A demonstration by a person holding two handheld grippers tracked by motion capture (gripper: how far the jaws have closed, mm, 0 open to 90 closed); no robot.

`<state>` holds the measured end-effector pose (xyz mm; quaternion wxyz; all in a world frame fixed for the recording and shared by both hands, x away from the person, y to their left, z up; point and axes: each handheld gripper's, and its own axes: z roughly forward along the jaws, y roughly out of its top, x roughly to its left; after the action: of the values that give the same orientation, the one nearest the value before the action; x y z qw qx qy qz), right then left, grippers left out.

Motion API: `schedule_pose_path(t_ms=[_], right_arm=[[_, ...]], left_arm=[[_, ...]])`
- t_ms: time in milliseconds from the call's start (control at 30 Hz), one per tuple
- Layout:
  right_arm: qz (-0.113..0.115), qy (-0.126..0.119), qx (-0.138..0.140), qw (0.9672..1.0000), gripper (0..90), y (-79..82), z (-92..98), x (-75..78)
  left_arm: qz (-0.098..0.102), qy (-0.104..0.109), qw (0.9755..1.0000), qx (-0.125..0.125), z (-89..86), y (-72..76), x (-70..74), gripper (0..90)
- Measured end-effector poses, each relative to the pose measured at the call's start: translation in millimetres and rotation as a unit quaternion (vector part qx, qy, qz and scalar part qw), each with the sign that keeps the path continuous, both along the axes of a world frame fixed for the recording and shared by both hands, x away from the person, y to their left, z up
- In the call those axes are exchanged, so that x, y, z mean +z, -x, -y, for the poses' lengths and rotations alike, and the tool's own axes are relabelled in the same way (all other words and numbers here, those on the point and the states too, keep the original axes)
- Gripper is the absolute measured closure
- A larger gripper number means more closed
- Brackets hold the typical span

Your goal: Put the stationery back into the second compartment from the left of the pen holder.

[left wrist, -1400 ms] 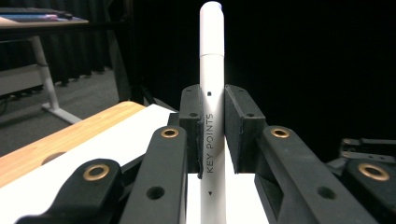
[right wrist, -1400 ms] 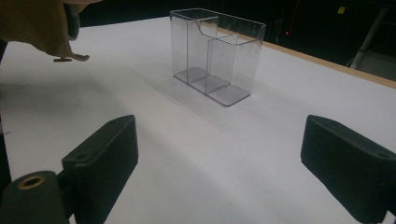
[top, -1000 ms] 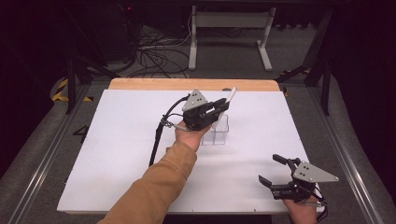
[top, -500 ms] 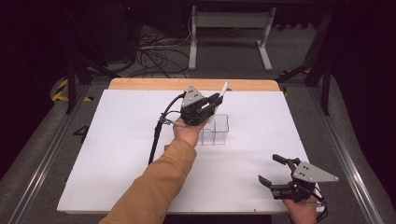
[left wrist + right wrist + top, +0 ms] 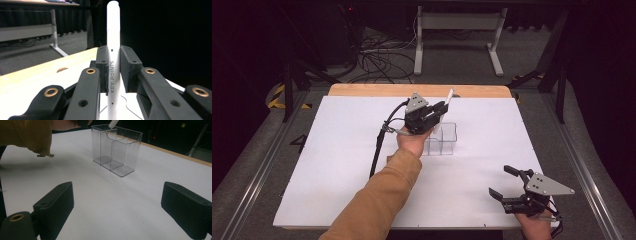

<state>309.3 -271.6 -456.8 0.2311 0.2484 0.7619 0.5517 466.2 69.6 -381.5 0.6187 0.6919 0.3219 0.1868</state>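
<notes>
My left gripper is shut on a white pen marked KEY POINTS, which stands up between the pads. It hovers above the clear plastic holder, which has several compartments and stands mid-table. In the right gripper view the pen's lower tip hangs just above the holder's back rim. My right gripper rests open at the table's near right corner, with its jaws wide apart and nothing between them.
A white sheet covers the wooden table. The person's tan sleeve reaches in from the near edge. Beyond the table lie floor cables and a white desk frame.
The left gripper has lifted the pen slightly and shifted it toward the far side above the holder. The right gripper has stayed put.
</notes>
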Motion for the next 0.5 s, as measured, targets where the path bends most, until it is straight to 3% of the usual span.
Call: schedule_pose_path(t_ms=[133, 333, 500], right_arm=[[0.001, 0.001, 0.001, 1.0000, 11.4, -0.1, -0.6, 0.1], [0.001, 0.002, 0.004, 1.0000, 11.4, -1.1, -1.9, 0.1], [0.004, 0.005, 0.007, 1.0000, 11.4, -3.2, -2.4, 0.2]], left_arm=[[-0.018, 0.003, 0.9998, -0.004, -2.6, -1.3, -6.3, 78.0], [-0.027, 0.010, 0.9996, -0.008, -3.4, -1.0, -10.3, 77.9], [-0.026, -0.001, 0.9996, -0.012, -4.0, 0.7, -17.4, 77.9]])
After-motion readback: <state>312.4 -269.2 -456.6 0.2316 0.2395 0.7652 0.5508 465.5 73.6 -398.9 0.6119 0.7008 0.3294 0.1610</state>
